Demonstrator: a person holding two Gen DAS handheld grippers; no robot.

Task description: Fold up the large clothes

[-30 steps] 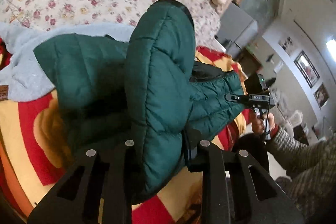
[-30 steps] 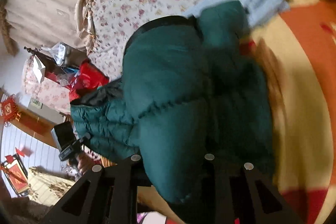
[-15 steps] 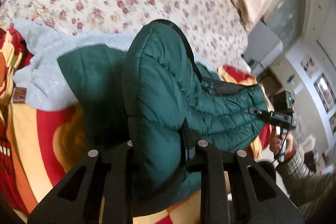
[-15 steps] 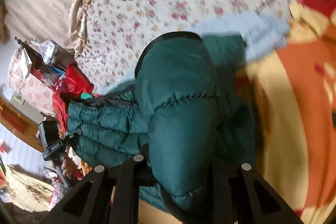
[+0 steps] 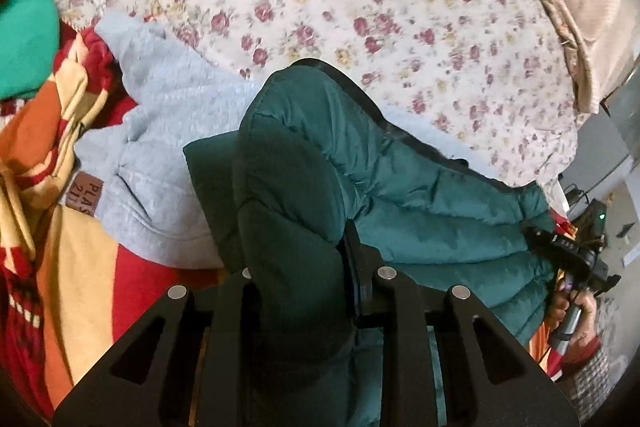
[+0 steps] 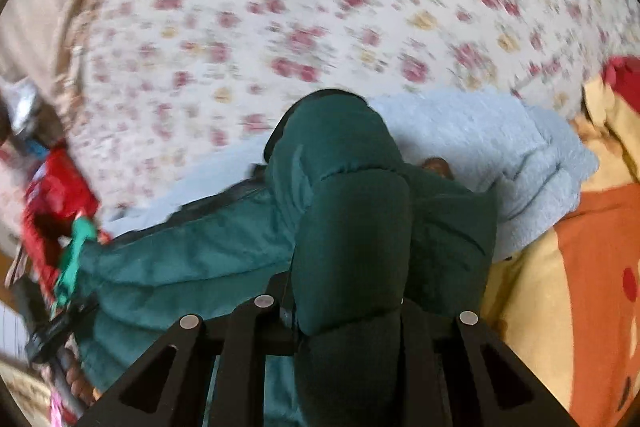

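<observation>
A dark green quilted puffer jacket (image 5: 420, 211) is stretched between my two grippers above the bed. My left gripper (image 5: 296, 259) is shut on a thick bunch of the green jacket, which bulges out between the fingers and hides the tips. My right gripper (image 6: 344, 291) is shut on another bunch of the same jacket (image 6: 352, 219). The right gripper also shows at the right edge of the left wrist view (image 5: 568, 259), and the left gripper at the lower left of the right wrist view (image 6: 56, 331). The right wrist view is blurred.
A light grey-blue sweatshirt (image 5: 168, 131) with a brown patch lies under the jacket on a red, orange and yellow blanket (image 5: 80, 287). Behind is a floral quilt (image 5: 360, 7). A bright green garment (image 5: 24, 39) and red clothes lie at the left.
Both grippers have carried the jacket forward toward the floral quilt and lower. The held bunches now reach over the grey sweatshirt, and the quilt fills more of both views.
</observation>
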